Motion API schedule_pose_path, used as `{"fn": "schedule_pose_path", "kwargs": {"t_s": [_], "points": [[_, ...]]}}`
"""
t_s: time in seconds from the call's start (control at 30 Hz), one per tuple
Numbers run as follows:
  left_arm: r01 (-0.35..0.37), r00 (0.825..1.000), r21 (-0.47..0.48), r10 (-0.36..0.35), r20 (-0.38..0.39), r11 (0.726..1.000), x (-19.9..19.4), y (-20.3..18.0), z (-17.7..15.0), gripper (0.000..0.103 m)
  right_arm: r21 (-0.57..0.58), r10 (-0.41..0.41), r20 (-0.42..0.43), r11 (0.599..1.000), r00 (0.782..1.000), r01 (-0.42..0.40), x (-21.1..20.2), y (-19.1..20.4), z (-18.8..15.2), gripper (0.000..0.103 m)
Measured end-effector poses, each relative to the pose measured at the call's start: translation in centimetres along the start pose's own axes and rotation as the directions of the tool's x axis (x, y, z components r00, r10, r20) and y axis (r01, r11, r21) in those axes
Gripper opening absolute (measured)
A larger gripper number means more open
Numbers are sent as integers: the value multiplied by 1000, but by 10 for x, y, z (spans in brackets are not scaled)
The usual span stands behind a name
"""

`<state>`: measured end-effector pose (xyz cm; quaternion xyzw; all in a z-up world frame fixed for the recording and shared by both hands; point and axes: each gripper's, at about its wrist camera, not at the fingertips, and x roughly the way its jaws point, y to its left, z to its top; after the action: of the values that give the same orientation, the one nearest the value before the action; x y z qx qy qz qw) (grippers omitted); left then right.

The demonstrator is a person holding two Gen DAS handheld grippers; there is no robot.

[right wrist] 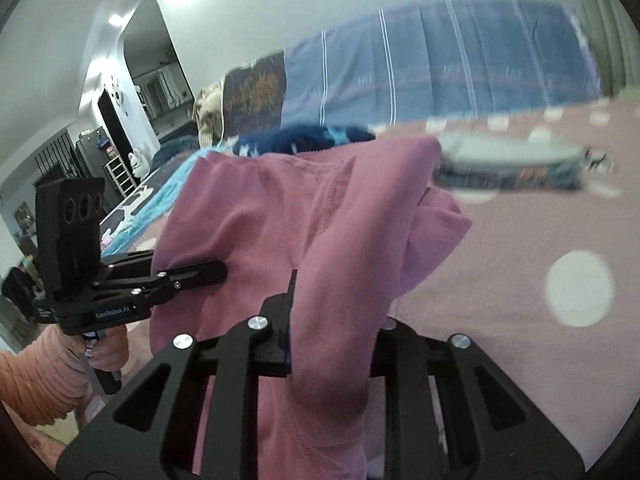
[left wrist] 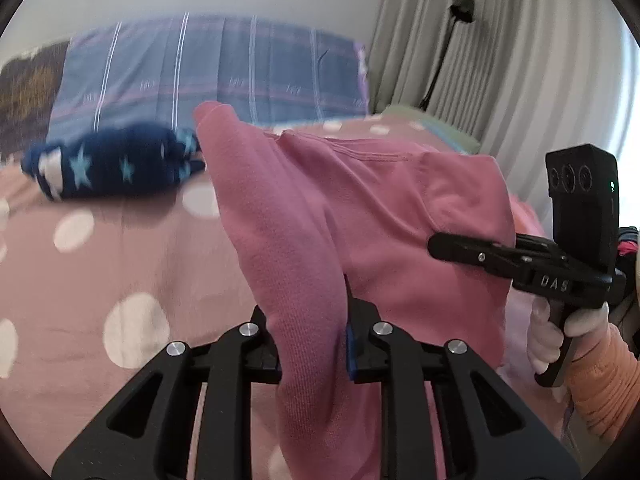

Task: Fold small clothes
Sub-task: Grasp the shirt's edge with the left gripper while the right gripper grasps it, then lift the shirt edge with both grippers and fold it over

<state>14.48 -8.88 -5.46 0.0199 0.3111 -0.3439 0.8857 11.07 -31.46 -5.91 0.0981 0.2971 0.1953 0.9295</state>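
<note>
A small pink garment [left wrist: 360,216] hangs lifted above the bed, held at two places. My left gripper [left wrist: 308,332] is shut on one bunched part of it, which fills the gap between the jaws. My right gripper [right wrist: 332,320] is shut on another bunched part of the same pink garment [right wrist: 280,208]. Each gripper shows in the other's view: the right one [left wrist: 440,246] at the right, the left one [right wrist: 220,270] at the left, both clamped on pink cloth. The cloth hides most of the fingertips.
The bed has a pink sheet with white dots [left wrist: 100,272]. A dark blue star-print garment [left wrist: 112,164] lies at the back left. A blue striped pillow [left wrist: 208,72] leans behind it. A grey folded item [right wrist: 512,160] lies at the back right. Curtains [left wrist: 500,60] hang at the right.
</note>
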Motion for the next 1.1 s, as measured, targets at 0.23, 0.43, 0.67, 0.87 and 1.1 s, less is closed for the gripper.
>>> {"fn": "schedule_pose_path", "kwargs": {"t_s": [0.23,0.43,0.67,0.87,1.1], "points": [[33,993,95,-44,113,995,-46,-50,20,20,-49,-77,155,995,985,85,-78,28,-1,19],[96,983,176,-121,141,980,-48,-102,34,20,-39,-156,234,985,960,170,-140,18,-3,19],[224,959,249,-259,117,942,-18,-171,63,20,40,-295,259,955,920,295,-204,-21,-4,19],[319,931,291,-355,81,902,21,-234,87,20,83,-458,265,888,849,453,-260,-63,-5,19],[403,903,309,-429,16,861,78,-317,112,20,166,-654,218,756,724,633,-302,-125,-1,19]]}}
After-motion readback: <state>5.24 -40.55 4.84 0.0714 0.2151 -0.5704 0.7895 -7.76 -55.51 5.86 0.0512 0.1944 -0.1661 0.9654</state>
